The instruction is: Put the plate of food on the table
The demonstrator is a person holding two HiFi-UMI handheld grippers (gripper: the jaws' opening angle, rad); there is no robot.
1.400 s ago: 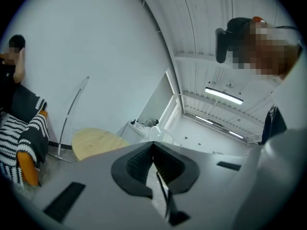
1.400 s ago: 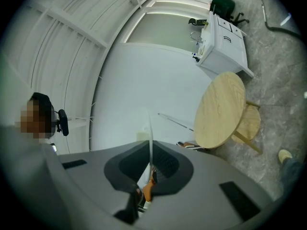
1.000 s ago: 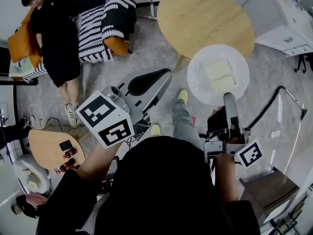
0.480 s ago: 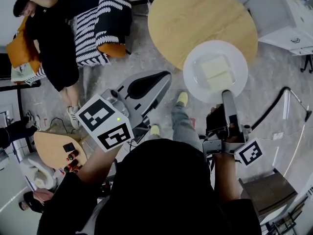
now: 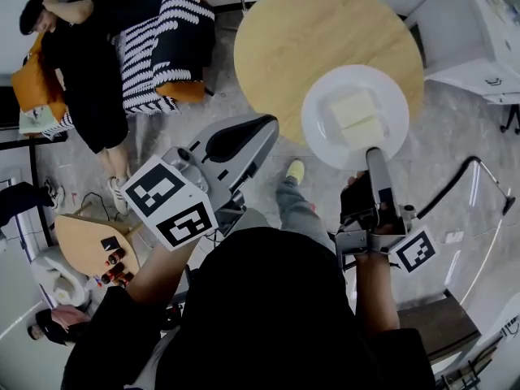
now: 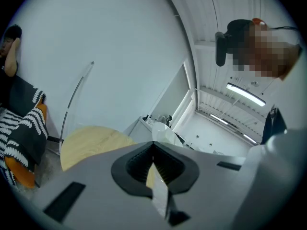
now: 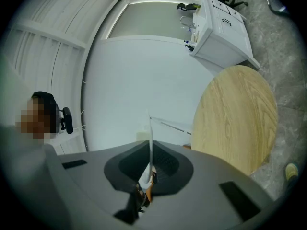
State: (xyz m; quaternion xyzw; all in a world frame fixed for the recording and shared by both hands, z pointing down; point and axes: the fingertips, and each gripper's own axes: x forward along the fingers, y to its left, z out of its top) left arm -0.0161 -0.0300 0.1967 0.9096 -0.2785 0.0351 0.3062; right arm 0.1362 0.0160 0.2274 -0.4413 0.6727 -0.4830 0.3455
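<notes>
So that its pale food slabs [image 5: 356, 119] stay level, the white plate [image 5: 321, 128] hangs over the round wooden bench's [image 5: 309, 31] near edge, rim clenched in the jaws of the right gripper [image 5: 374, 153], the left gripper [image 5: 270, 121] closed and empty.

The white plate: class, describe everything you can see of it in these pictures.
The plate is round, white and smooth, perhaps ceramic. It carries two pale yellow rectangular slices side by side. It lies roughly level over the near edge of the round wooden table, with part of it overhanging the floor. The right gripper is shut on its near rim. Whether the plate rests on the table cannot be told.
</notes>
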